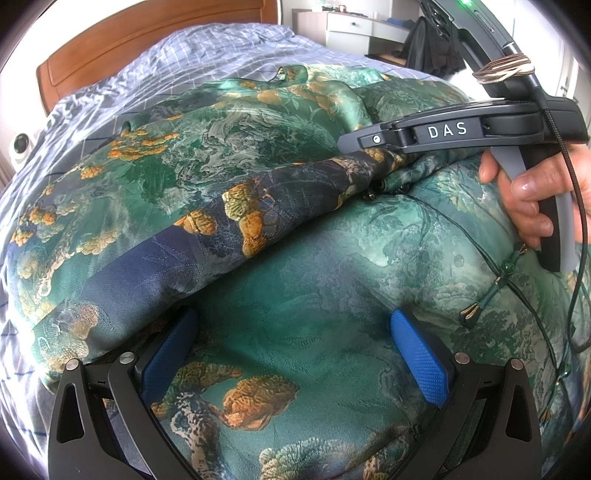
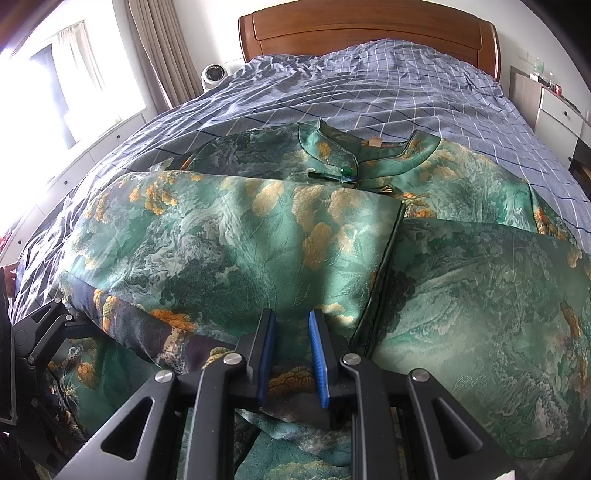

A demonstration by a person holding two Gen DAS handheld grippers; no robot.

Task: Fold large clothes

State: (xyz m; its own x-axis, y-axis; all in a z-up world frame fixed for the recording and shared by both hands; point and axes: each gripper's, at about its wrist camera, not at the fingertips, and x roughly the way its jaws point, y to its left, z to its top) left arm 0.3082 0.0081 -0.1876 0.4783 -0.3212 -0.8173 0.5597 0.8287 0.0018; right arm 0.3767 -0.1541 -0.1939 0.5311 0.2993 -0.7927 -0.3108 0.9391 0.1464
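Note:
A large green silk garment (image 2: 229,240) with orange and gold landscape print lies on the bed, its collar (image 2: 343,155) toward the headboard. Its left side is folded over the middle, ending in a dark piped edge (image 2: 388,266). My left gripper (image 1: 291,332) is open, its blue pads wide apart over the cloth near the fold (image 1: 229,221). My right gripper (image 2: 291,350) has its pads a narrow gap apart with a fold of the garment's cloth between them. In the left wrist view its tip (image 1: 373,147) rests on the gathered fold, held by a hand (image 1: 532,192).
The bed has a blue checked cover (image 2: 369,88) and a wooden headboard (image 2: 365,33). A white round device (image 2: 214,74) sits beside the bed by the curtain. White drawers (image 2: 561,110) stand at the right.

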